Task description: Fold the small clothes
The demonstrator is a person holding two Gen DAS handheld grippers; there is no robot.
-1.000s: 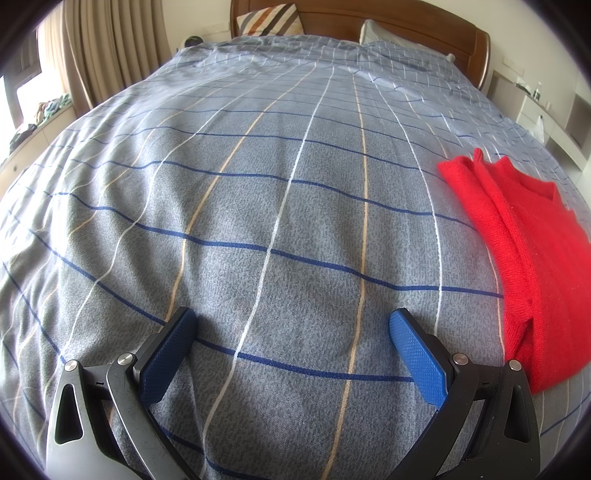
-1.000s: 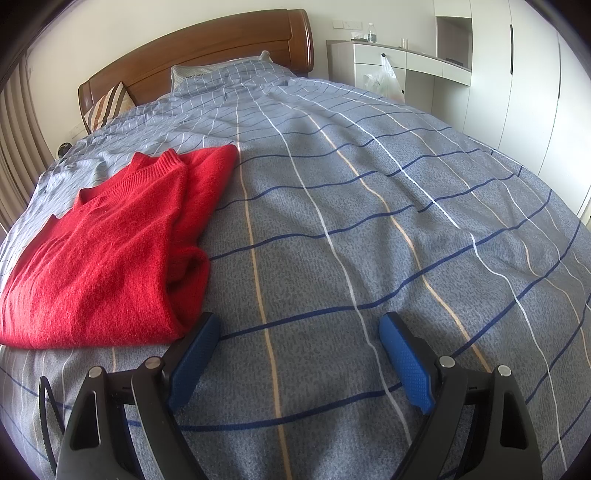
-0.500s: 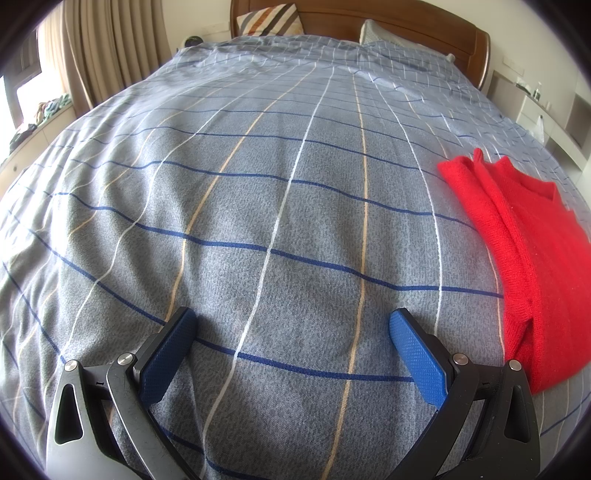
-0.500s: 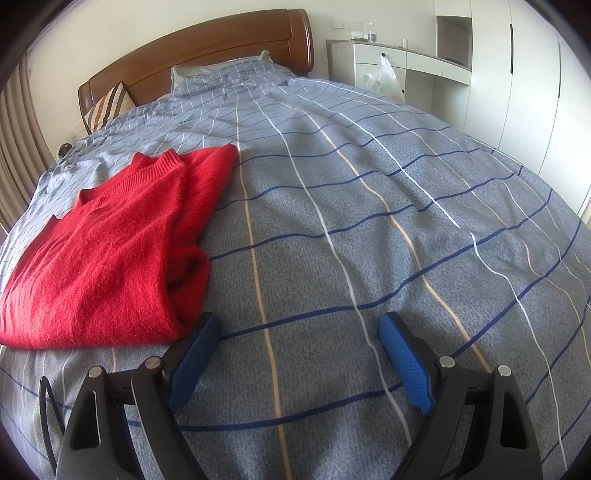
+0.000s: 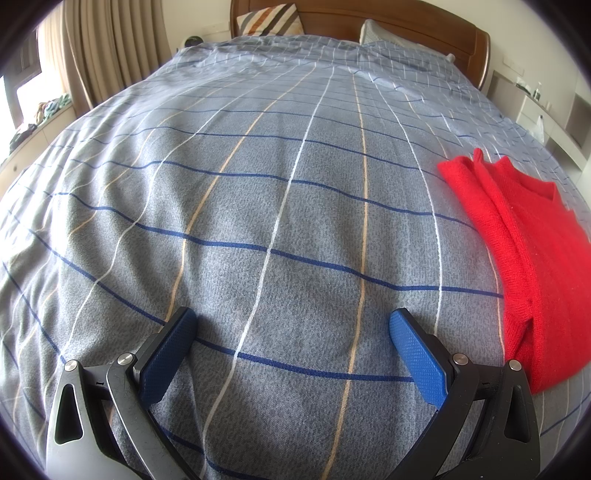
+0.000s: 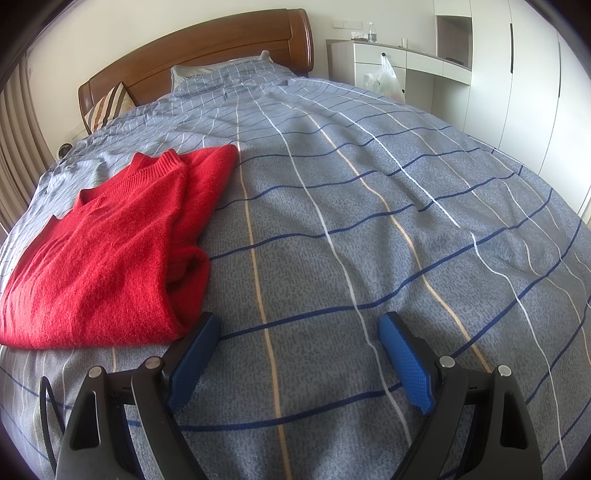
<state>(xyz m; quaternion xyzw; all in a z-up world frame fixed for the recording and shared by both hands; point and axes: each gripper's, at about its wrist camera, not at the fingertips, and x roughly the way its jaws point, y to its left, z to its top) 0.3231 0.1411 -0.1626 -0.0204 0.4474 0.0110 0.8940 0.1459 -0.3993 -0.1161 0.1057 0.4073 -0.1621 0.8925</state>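
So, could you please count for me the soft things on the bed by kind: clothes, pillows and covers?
Red sweater: 1, folded, lying on the cover
Pillows: 2, one striped pillow and one checked pillow, both at the headboard
Checked bed cover: 1
Total: 4
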